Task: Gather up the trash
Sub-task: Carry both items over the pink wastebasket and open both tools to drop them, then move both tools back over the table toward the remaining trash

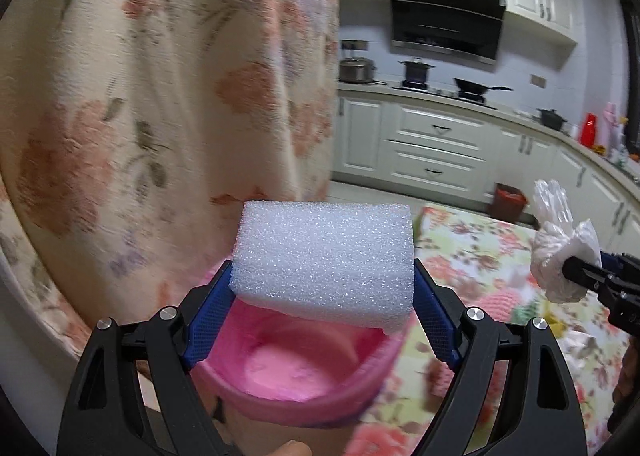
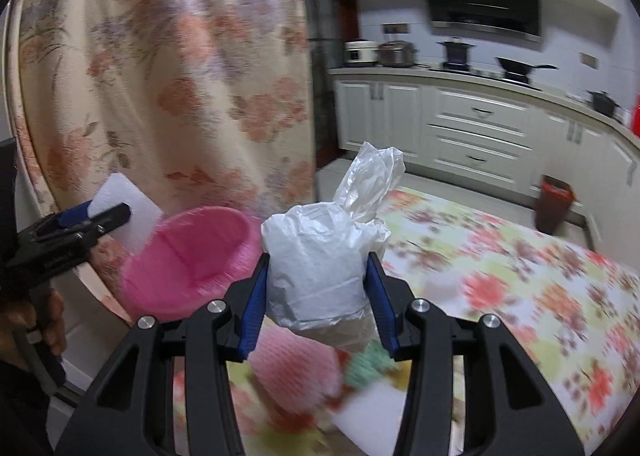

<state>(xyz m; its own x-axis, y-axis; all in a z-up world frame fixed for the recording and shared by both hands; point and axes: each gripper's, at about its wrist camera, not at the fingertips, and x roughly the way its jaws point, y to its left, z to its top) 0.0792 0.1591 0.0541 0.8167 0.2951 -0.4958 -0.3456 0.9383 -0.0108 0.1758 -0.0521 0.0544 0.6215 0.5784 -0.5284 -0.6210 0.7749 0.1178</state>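
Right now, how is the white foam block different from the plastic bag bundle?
The foam block is a neat rectangle with flat, speckled faces; the plastic bag bundle is crumpled, with a wispy see-through tail sticking up. The block is clamped in the left gripper above the pink bin; the bundle is in the right gripper over the floral tablecloth. Both are white and held off the table.

We carry two matching tools: our left gripper [image 1: 322, 288] and right gripper [image 2: 318, 292] have black angular linkage arms, silver round pivot screws, and ribbed blue pads [image 2: 254, 308] lining each finger.
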